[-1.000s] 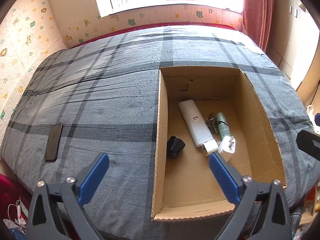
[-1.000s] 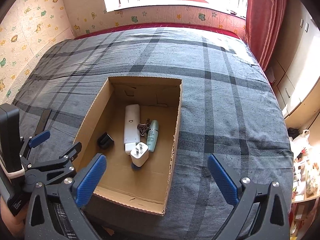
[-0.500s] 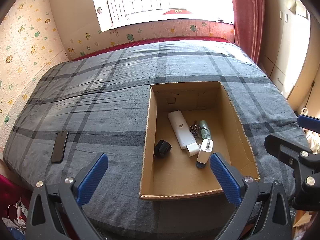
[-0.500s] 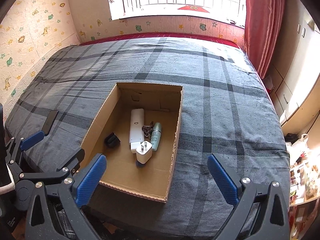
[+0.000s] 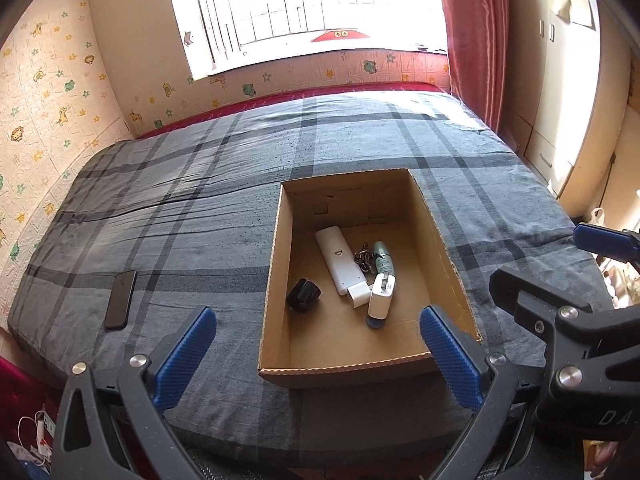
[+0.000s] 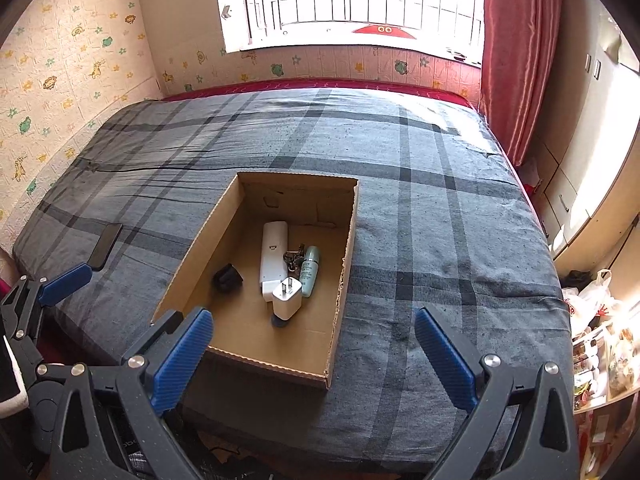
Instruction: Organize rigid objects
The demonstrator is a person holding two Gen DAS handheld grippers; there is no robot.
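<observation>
An open cardboard box [image 5: 272, 264] [image 6: 348, 248] lies on the grey plaid bed. Inside it are a white remote [image 5: 338, 256] [image 6: 273, 248], a white plug adapter [image 5: 382, 296] [image 6: 286, 298], a pale green tube [image 5: 384, 260] [image 6: 309, 270], a keychain [image 5: 363, 258] and a small black object [image 5: 303, 295] [image 6: 228, 278]. A black phone [image 5: 120, 299] [image 6: 105, 246] lies on the bed left of the box. My left gripper [image 5: 316, 358] is open and empty, held back above the bed's near edge. My right gripper [image 6: 314, 356] is open and empty, also held back there.
The bed [image 5: 200, 200] fills the room up to a patterned wall and a window. A red curtain [image 6: 516, 60] and cupboards [image 6: 588, 160] stand to the right. Bags and clutter [image 6: 600, 320] sit on the floor at the right. Cables lie on the floor at the lower left [image 5: 36, 436].
Both grippers have drawn back and up from the box, so more of the bed and room shows. Both stayed open. The objects in the box have not moved.
</observation>
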